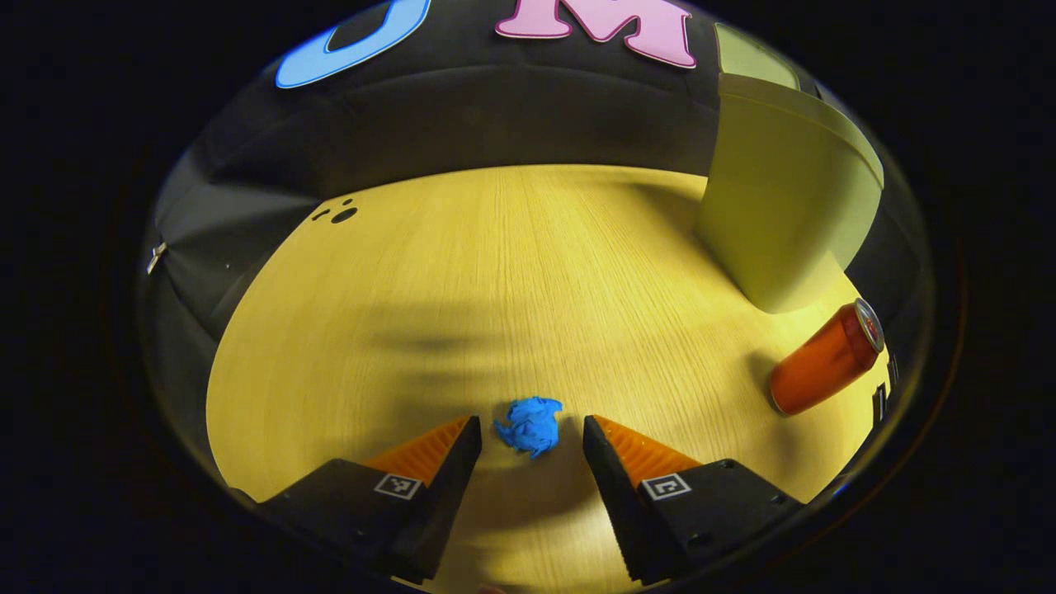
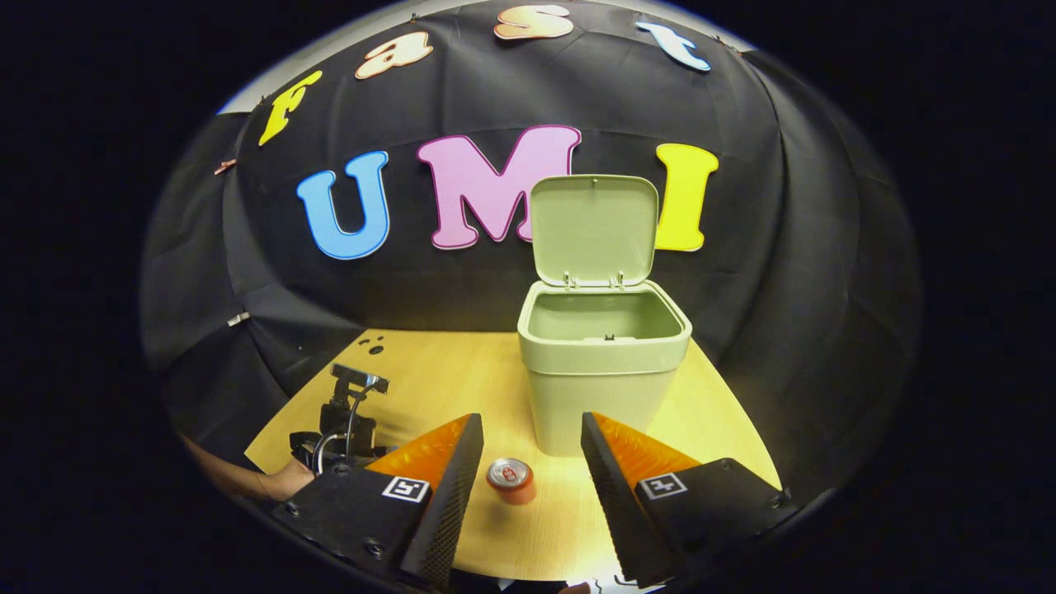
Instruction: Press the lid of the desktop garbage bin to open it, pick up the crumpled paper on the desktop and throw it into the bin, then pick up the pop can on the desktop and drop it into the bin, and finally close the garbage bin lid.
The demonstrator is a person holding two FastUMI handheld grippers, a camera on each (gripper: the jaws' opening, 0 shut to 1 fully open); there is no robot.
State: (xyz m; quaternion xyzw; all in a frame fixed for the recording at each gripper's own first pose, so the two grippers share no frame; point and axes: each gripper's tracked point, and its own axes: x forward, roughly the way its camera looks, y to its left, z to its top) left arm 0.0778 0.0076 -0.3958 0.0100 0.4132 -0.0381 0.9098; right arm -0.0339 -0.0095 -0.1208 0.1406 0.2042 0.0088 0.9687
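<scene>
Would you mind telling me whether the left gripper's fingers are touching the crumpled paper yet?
Apart. In the left gripper view the crumpled paper lies on the table between the open left gripper, with bare wood visible on both sides of it.

Warm pool of light on the table (image 1: 511, 272), soft shadows (heavy fisheye bending at edges).
</scene>
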